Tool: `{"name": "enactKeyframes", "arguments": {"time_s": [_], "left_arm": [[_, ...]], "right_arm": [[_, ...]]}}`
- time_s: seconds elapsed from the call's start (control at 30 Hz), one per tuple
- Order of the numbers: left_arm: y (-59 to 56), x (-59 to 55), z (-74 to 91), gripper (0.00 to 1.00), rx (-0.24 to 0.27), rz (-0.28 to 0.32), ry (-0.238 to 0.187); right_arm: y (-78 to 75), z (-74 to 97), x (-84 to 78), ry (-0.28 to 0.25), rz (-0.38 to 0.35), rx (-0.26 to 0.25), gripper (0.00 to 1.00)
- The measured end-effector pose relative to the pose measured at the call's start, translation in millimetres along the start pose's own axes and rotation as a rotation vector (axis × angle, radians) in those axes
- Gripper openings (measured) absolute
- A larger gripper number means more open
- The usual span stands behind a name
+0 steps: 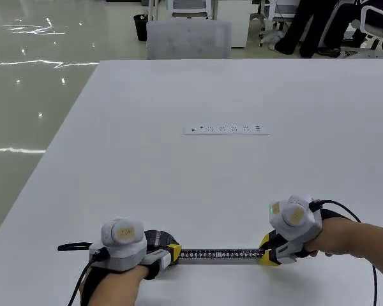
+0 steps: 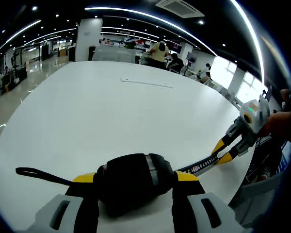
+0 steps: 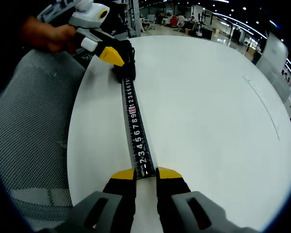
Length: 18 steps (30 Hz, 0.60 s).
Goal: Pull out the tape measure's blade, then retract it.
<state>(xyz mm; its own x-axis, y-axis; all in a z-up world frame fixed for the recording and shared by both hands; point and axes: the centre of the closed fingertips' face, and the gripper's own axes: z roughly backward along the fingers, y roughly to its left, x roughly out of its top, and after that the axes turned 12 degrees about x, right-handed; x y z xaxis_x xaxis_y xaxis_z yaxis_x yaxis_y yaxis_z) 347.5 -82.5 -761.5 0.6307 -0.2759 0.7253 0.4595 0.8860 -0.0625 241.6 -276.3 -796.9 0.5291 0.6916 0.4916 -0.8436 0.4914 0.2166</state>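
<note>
On the near edge of the big white table point(image 1: 242, 178), w/ both tongs low over it, I see the job's thing stretched out betw. them. Far end: grey chair point(image 1: 188, 38) pushed up to the table, a dark bin point(image 1: 140, 27) on the floor beyond; can't tell what's in it. Mid-table: white power strip point(image 1: 226, 129), well apart from the work.

Tape measure point(image 2: 131, 189): rounded black case, sits at the table's near left. L gripper point(image 2: 136, 177) has its yellow-tipped jaws spread about as wide as the case, clamped on its two sides. Blade point(image 3: 135, 126) is drawn out to the right along the table's near edge: black, white numerals, a red mark partway along, lying flat on or just over the top. R gripper point(image 3: 145, 173) jaws are narrow, pinching the blade's free end betw. the yellow tips. Thin black strap point(image 2: 39, 174) trails from the case to the left, lying on the table.
</note>
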Motion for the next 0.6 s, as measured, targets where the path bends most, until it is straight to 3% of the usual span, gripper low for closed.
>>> {"name": "enactKeyframes", "arguments": {"time_s": [0.6], "left_arm": [[-1.0,-0.1,0.5,0.57,-0.002,0.001,0.001]], "right_arm": [[0.3,-5.2,9.4,-0.011,0.002,0.002,0.14]]}}
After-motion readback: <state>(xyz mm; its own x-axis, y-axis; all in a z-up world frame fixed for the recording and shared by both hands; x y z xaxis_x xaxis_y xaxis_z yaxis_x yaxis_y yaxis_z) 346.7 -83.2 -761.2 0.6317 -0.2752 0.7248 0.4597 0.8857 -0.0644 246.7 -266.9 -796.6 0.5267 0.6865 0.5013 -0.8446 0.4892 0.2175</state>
